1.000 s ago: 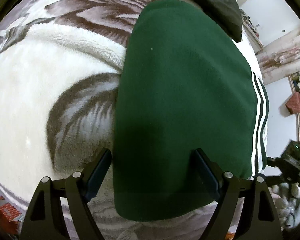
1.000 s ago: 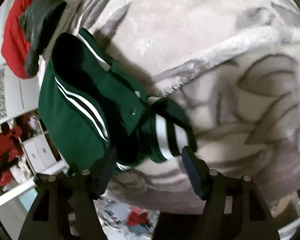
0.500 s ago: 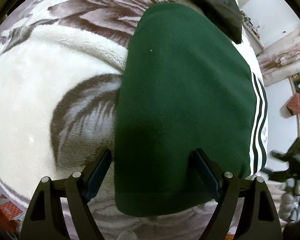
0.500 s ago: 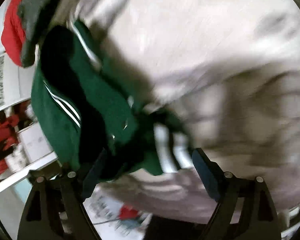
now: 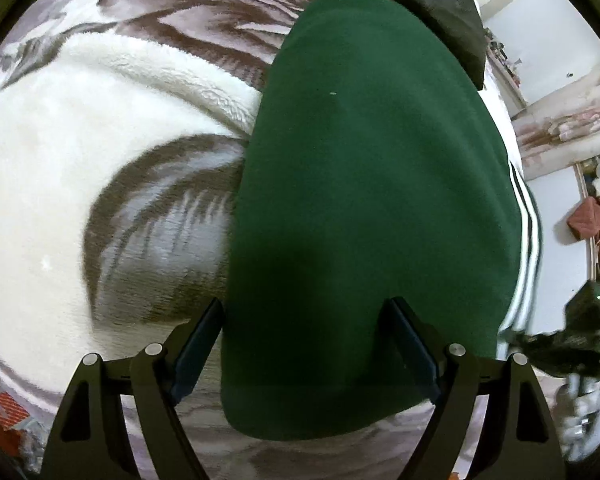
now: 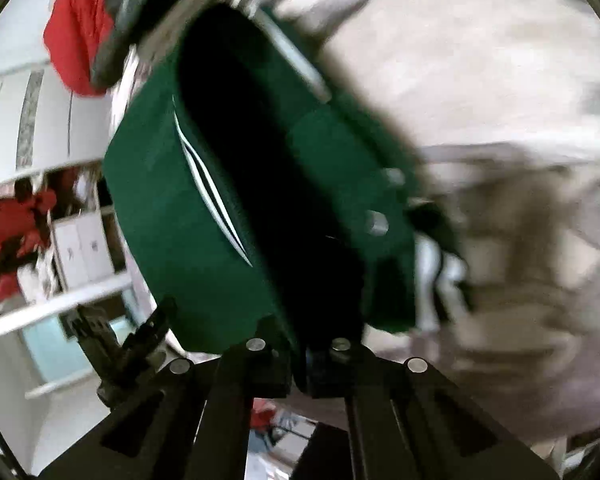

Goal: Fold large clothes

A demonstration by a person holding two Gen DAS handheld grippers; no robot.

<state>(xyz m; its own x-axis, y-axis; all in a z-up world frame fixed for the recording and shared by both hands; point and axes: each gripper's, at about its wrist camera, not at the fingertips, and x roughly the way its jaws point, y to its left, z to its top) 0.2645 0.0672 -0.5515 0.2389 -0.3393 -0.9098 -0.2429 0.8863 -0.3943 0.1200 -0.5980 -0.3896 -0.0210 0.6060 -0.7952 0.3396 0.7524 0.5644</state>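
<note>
1. The green garment (image 5: 364,208) lies spread on the fluffy white-and-brown blanket (image 5: 60,168), its white-striped edge toward the right.
2. The left gripper (image 5: 304,344) hovers over the garment's near end, jaws wide apart, holding nothing.
3. The right gripper (image 6: 298,364) has its jaws pinched together on a fold of the green garment (image 6: 172,216), lifting that edge off the blanket (image 6: 500,60); this view is blurred.
4. A dark garment (image 5: 440,4) lies at the far end, touching the green one.
</note>
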